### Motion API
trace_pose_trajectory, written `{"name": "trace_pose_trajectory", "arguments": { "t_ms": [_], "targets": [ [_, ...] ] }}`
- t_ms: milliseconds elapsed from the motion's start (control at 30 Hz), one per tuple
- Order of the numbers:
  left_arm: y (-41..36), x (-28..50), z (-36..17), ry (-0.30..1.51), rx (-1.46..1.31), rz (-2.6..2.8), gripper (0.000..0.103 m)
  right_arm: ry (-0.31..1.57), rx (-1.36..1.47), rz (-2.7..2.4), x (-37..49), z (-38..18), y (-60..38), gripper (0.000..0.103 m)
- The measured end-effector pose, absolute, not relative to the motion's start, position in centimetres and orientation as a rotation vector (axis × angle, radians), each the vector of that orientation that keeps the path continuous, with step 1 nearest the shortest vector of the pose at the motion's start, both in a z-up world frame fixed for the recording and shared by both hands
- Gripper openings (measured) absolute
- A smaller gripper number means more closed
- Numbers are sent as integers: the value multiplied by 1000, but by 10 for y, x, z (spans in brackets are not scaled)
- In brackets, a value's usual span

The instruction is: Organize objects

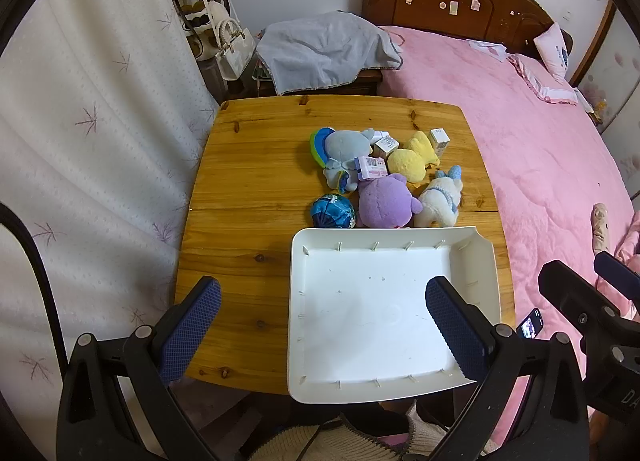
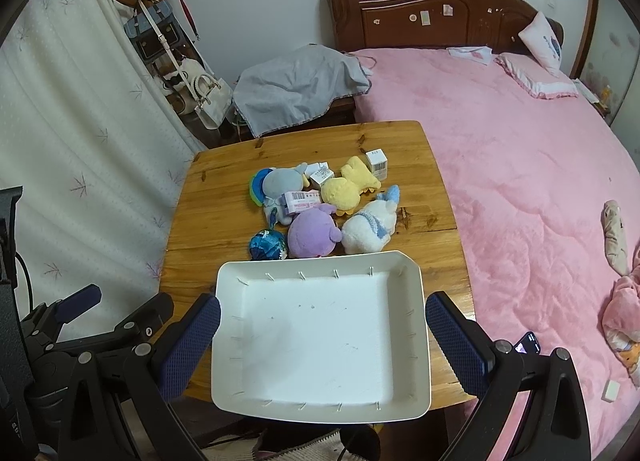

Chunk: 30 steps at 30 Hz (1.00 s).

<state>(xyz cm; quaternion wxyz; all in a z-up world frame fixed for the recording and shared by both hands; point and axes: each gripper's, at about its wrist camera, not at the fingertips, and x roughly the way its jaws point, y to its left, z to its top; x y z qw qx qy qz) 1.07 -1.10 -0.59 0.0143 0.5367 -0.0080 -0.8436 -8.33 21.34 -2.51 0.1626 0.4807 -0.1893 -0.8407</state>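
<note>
White tray empty, near table edge at 6 o'clock, front rim overhanging; long axis runs 9 to 3 in the right wrist view. Toy pile touching its far rim at 12: purple, white, yellow, grey plush, blue ball, small boxes. Wooden table bare toward 9; pink bed at 3. Left gripper and right gripper both wide open, empty.

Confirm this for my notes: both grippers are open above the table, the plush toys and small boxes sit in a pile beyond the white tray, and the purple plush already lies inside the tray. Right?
Not quite. The purple plush is not inside the white tray; it lies on the table just beyond the tray's far rim, and the tray holds nothing, as the right wrist view shows. The rest stands: left gripper and right gripper are open.
</note>
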Motion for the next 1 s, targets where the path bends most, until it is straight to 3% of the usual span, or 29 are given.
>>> {"name": "trace_pose_trajectory", "arguments": {
  "t_ms": [1000],
  "targets": [
    [-32, -4, -2, -61, 1642, -2665, 102, -650, 1304, -2480, -79, -12, 203, 103]
  ]
}}
